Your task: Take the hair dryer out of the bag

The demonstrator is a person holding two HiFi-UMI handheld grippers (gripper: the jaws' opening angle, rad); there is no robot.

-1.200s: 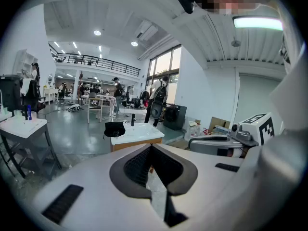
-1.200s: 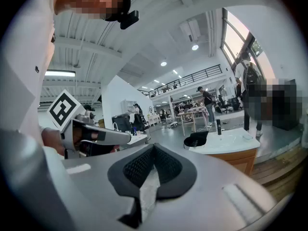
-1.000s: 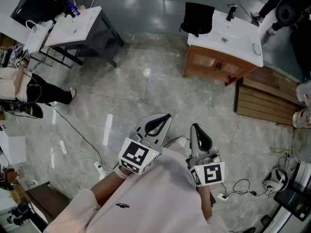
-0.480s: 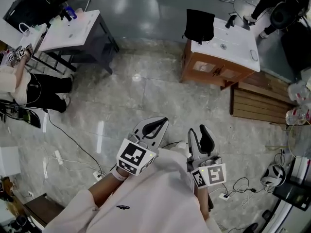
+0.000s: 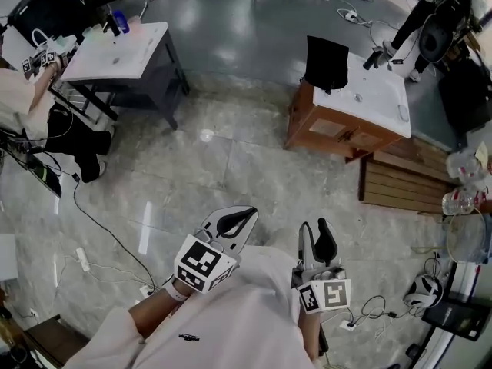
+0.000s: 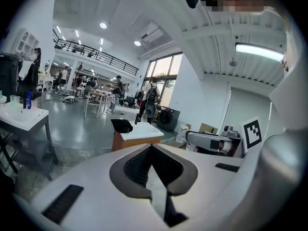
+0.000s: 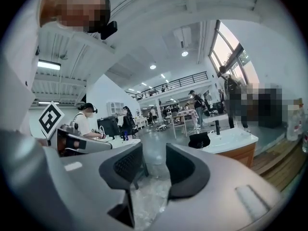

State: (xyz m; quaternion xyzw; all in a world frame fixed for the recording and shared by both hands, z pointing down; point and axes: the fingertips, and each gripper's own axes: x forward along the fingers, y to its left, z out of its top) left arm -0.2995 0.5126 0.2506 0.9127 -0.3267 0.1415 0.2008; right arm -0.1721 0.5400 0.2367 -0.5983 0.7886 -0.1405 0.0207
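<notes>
A black bag (image 5: 326, 64) stands on the white-topped wooden cabinet (image 5: 338, 129) across the marble floor, far from both grippers. The bag (image 6: 121, 125) also shows in the left gripper view, and the bag (image 7: 198, 140) in the right gripper view. No hair dryer shows. A dark upright object (image 5: 374, 56) stands on the cabinet top; what it is I cannot tell. My left gripper (image 5: 247, 214) is shut and empty, its pads meeting (image 6: 151, 146). My right gripper (image 5: 315, 229) is open; its jaws have just been opening, with nothing between them (image 7: 155, 153).
A white table (image 5: 115, 48) with bottles stands at the far left, with a seated person (image 5: 23, 106) beside it. A slatted wooden pallet (image 5: 400, 179) lies right of the cabinet. Cables and a power strip (image 5: 100, 244) trail on the floor, and a headset (image 5: 424, 290) lies at the lower right.
The right gripper's jaws went from shut to open. Both grippers sit lower in the head view, and the cabinet with the bag has come a little nearer.
</notes>
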